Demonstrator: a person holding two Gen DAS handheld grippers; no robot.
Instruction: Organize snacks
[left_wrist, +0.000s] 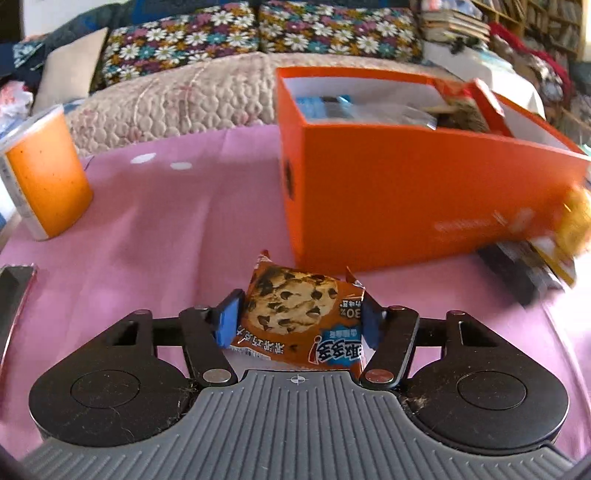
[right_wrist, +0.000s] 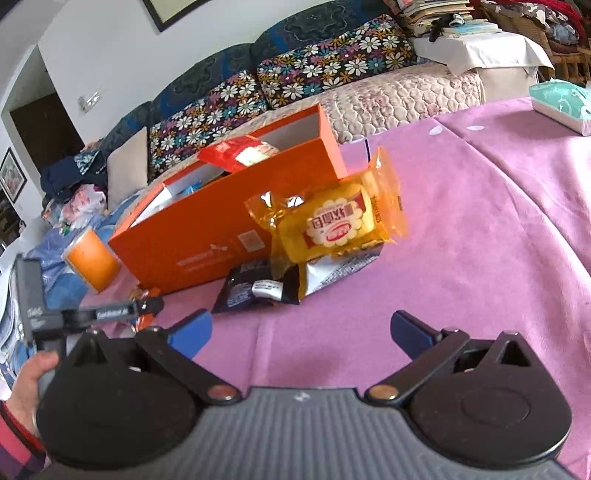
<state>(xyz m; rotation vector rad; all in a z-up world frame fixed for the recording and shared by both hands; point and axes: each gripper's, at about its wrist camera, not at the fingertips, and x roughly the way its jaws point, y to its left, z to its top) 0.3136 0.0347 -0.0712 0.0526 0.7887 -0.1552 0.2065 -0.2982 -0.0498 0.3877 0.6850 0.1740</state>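
Observation:
A brown chocolate-chip cookie packet (left_wrist: 295, 314) lies on the pink cloth, just in front of the orange box (left_wrist: 406, 192). My left gripper (left_wrist: 300, 318) is shut on it, a blue pad pressing each side edge. The box (right_wrist: 207, 229) is open on top and holds a red packet (right_wrist: 236, 151) and other snacks. A yellow cake packet (right_wrist: 332, 221) leans on the box's long side, over a dark packet (right_wrist: 258, 288) and a silvery one. My right gripper (right_wrist: 301, 325) stands open a little short of that pile, nothing between its fingers.
An orange cylinder tub (left_wrist: 48, 177) stands at the table's left, also the tub (right_wrist: 92, 262) in the right wrist view. A teal tissue pack (right_wrist: 565, 103) lies at the far right. A quilted sofa with flowered cushions (left_wrist: 184, 40) runs behind the table. A hand (right_wrist: 26, 384) holds the left tool.

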